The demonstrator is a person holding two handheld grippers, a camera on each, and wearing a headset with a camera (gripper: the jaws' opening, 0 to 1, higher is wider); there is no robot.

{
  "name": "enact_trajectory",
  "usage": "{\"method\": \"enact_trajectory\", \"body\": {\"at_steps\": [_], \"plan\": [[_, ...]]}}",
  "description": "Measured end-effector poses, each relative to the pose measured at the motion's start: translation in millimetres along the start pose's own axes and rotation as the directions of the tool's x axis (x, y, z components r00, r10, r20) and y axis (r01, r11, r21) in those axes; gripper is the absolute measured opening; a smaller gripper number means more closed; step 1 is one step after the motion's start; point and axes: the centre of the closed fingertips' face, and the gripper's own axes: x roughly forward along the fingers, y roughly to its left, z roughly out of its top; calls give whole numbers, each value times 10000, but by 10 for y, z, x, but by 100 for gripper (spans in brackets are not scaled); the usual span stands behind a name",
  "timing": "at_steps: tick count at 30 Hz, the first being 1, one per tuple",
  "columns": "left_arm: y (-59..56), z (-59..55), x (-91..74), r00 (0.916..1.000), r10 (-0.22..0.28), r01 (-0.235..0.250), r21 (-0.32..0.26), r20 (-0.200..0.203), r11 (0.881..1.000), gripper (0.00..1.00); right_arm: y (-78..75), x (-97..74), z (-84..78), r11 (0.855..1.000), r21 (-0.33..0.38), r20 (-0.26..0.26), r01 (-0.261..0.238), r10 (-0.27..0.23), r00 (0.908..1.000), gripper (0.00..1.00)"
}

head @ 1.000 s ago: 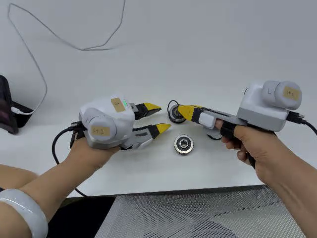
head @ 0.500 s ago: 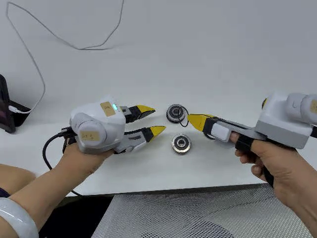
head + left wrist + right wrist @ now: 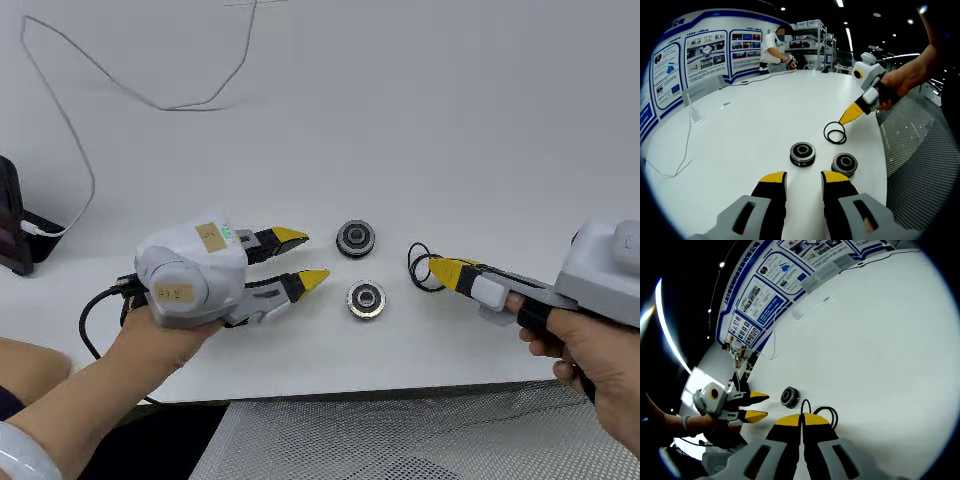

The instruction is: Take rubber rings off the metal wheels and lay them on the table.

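Two metal wheels lie on the white table [image 3: 430, 130]: one farther back [image 3: 355, 238] [image 3: 802, 153], one nearer the front edge [image 3: 366, 298] [image 3: 845, 163]. My left gripper [image 3: 302, 256] [image 3: 804, 176] is open and empty, its yellow tips just left of the wheels. To their right, my right gripper [image 3: 438, 268] [image 3: 801, 416] is shut on a thin black rubber ring [image 3: 410, 263] [image 3: 825, 134]. The ring [image 3: 805, 402] rests low at the table as two overlapping loops; whether these are one ring or two I cannot tell. The right gripper view also holds one wheel [image 3: 789, 396] and the left gripper [image 3: 760, 406].
A thin grey cable [image 3: 150, 95] loops across the back of the table. A black device [image 3: 12, 215] stands at the far left edge. Grey mesh flooring [image 3: 400, 440] lies below the front edge. A person stands at a far table [image 3: 774, 47].
My right gripper has drawn back to the right, away from the farther wheel, taking the black ring with it. The left gripper has shifted slightly left and stayed open.
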Motion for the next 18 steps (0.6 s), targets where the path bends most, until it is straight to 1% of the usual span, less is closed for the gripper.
{"method": "enact_trajectory", "body": {"at_steps": [3,5,8,10,12,13,15,16,18], "plan": [[-2,-1,-1,10000,7,-7,-32,5,10000,29,-34,-10,-9,9986,-471,-75,221,-225,9997,2],[0,-4,-1,10000,15,-15,10,-26,10000,29,-45,-12,-19,9979,-578,-131,291,-299,9995,2],[8,-11,0,10000,32,-32,2,-41,10000,28,-75,-3,-54,9951,-872,-280,471,-497,9984,8],[10,-15,0,10000,27,-28,-21,-45,10000,29,-87,-2,-80,9921,-1136,-376,533,-579,9976,8],[9,-14,-2,10000,12,-12,-38,-24,10000,29,-123,-10,-101,9859,-1512,-477,718,-799,9957,9],[10,-13,-4,10000,11,-11,-39,-11,10000,29,-143,-18,-102,9791,-1866,-492,814,-920,9945,11],[12,-12,-7,10000,22,-22,-38,2,10000,29,-165,-29,-107,9718,-2156,-525,956,-1093,9926,18],[13,-15,-8,10000,21,-21,-54,4,10000,29,-176,-40,-113,9659,-2378,-590,1020,-1192,9911,20],[16,-14,-9,10000,18,-18,-64,39,10000,30,-172,-48,-99,9614,-2549,-519,1036,-1206,9913,21]]}}
